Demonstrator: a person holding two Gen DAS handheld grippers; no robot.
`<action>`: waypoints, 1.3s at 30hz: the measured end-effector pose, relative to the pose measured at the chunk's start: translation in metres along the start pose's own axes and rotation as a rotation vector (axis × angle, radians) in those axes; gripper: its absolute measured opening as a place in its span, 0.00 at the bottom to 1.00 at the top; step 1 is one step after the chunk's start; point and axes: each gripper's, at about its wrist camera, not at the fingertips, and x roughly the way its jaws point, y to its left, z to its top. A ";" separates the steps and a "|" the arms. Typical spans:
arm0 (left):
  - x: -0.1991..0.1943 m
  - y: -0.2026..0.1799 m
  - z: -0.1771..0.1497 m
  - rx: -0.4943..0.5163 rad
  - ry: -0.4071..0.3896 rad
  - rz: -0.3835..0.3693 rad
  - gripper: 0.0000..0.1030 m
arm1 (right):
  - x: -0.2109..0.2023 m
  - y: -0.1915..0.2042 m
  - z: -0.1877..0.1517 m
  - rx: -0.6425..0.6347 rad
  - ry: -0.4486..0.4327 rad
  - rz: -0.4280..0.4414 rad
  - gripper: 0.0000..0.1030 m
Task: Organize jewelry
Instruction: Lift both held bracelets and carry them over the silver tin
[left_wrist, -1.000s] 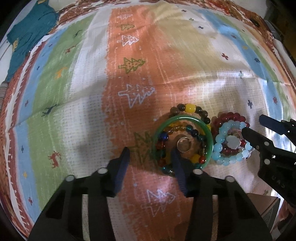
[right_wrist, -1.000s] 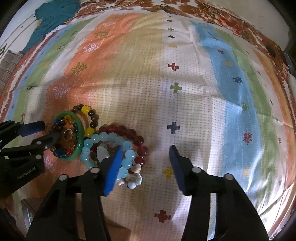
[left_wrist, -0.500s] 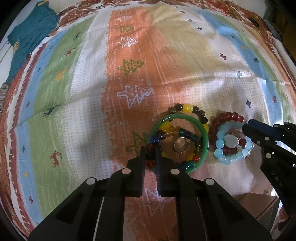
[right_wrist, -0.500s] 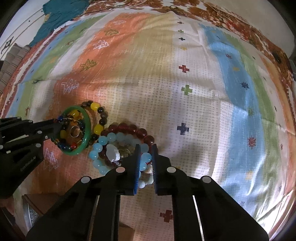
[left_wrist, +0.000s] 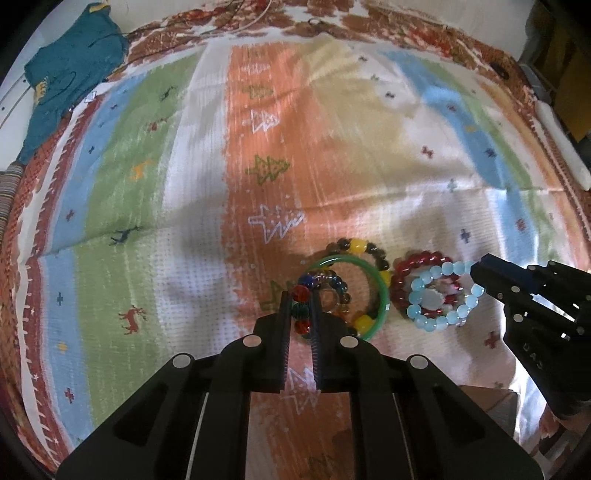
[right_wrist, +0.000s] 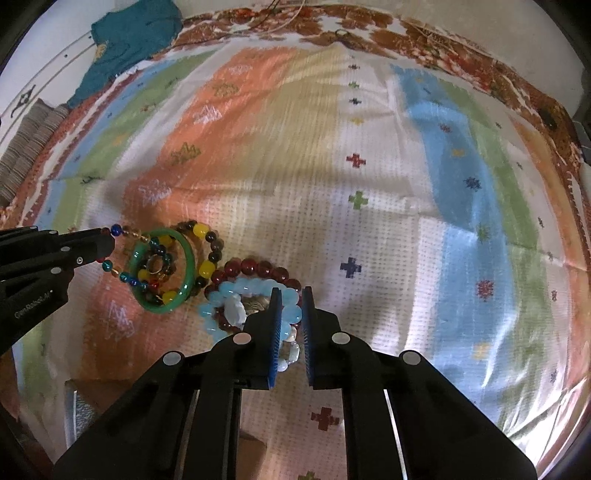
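Observation:
Two piles of jewelry lie on a striped cloth. My left gripper (left_wrist: 300, 306) is shut on a multicolour bead bracelet (left_wrist: 301, 293), whose near side is lifted; it also shows in the right wrist view (right_wrist: 122, 275). A green bangle (left_wrist: 382, 295) and a yellow-and-dark bead bracelet (left_wrist: 356, 244) lie around it. My right gripper (right_wrist: 291, 301) is shut on a light blue bead bracelet (right_wrist: 286, 332), which lies over a dark red bead bracelet (right_wrist: 255, 266). The light blue bracelet (left_wrist: 436, 273) and the red one (left_wrist: 419, 258) also show in the left wrist view.
A teal garment (left_wrist: 70, 70) lies at the far left edge of the cloth. A brown box (right_wrist: 251, 456) sits near the front edge, between the grippers. A white strip (left_wrist: 561, 144) lies along the right edge.
Both grippers went from open to shut: the left closed on the multicolour bracelet, the right on the light blue one. The multicolour bracelet now rises off the cloth.

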 end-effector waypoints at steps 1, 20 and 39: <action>-0.005 -0.001 0.000 0.001 -0.009 -0.005 0.09 | -0.005 0.000 0.000 0.000 -0.010 0.002 0.11; -0.051 -0.012 -0.011 0.020 -0.085 -0.045 0.09 | -0.055 -0.006 -0.007 0.013 -0.111 -0.002 0.11; -0.094 -0.024 -0.032 0.055 -0.156 -0.097 0.09 | -0.097 -0.002 -0.024 0.016 -0.187 0.071 0.11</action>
